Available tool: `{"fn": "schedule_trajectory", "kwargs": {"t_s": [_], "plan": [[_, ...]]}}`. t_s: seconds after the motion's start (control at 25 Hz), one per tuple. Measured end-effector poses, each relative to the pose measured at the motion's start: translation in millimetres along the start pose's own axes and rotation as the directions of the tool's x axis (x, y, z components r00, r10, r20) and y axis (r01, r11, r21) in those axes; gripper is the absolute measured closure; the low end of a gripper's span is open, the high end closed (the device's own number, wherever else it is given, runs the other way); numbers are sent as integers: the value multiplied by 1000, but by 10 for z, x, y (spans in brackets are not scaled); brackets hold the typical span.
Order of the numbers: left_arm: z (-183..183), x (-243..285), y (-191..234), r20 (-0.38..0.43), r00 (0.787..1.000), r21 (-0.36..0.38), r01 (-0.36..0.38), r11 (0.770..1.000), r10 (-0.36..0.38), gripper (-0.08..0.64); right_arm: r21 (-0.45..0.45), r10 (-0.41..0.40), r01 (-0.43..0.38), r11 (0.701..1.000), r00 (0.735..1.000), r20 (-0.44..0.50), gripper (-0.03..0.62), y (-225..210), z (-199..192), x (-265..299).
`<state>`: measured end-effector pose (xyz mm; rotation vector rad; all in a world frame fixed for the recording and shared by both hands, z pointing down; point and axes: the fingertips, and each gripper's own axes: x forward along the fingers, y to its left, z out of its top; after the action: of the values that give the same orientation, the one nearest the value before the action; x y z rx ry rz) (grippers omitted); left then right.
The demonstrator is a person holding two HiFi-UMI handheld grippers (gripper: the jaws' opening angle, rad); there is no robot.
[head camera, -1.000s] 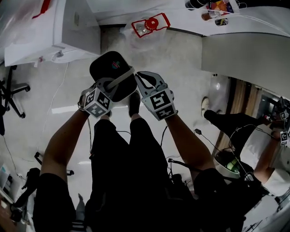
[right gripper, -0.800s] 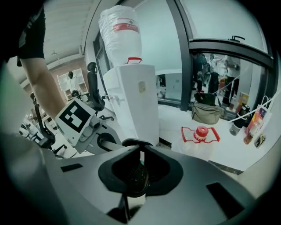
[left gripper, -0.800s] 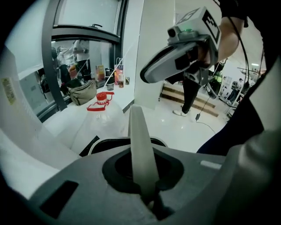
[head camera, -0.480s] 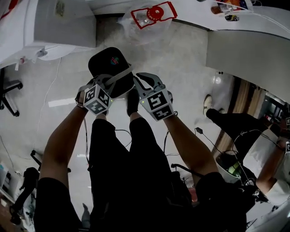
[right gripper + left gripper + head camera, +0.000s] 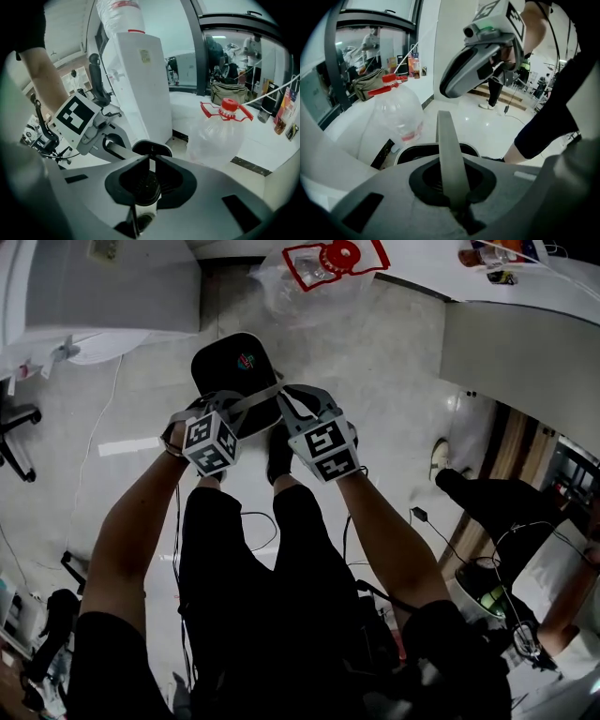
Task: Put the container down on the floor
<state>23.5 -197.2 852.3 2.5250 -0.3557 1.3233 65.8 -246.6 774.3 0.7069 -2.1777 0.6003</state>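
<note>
fingers [image 5: 461, 70] pinch a flat grey handle [image 5: 451, 150] over the black container [image 5: 234, 367].

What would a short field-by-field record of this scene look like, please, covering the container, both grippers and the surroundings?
Container: black container, coloured logo on its lid, grey handle
Left gripper: tongs shut on the handle
Right gripper: tongs shut on the handle, seen edge-on
Position: over the floor; whether it touches cannot be told
Nearby: clear water jug with a red cap; white cabinet
</note>
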Motion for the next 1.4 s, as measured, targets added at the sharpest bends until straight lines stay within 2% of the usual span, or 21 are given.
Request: {"fn": "schedule_trajectory", "kwargs": {"t_s": [0.24,0.48,0.76,1.0,1.4], "plan": [[-159,298,102,-34,999,50,23,998,-22,545,32,35,-34,999,999,-18,581,-44,-364,179],[-298,492,216,-48,998,88,50,995,-46,545,69,20,-17,998,999,-43,581,-107,-666,309],[-469,613,273,-77,996,120,63,991,-54,545,77,62,-59,995,998,-30,581,-63,-664,464],[-705,625,258,-118,992,129,57,990,-42,545,81,50,-46,996,998,-43,581,30,-730,524],[-776,714,188,-117,992,134,72,988,-57,545,66,95,-91,994,994,-59,581,149,-839,635]]}}
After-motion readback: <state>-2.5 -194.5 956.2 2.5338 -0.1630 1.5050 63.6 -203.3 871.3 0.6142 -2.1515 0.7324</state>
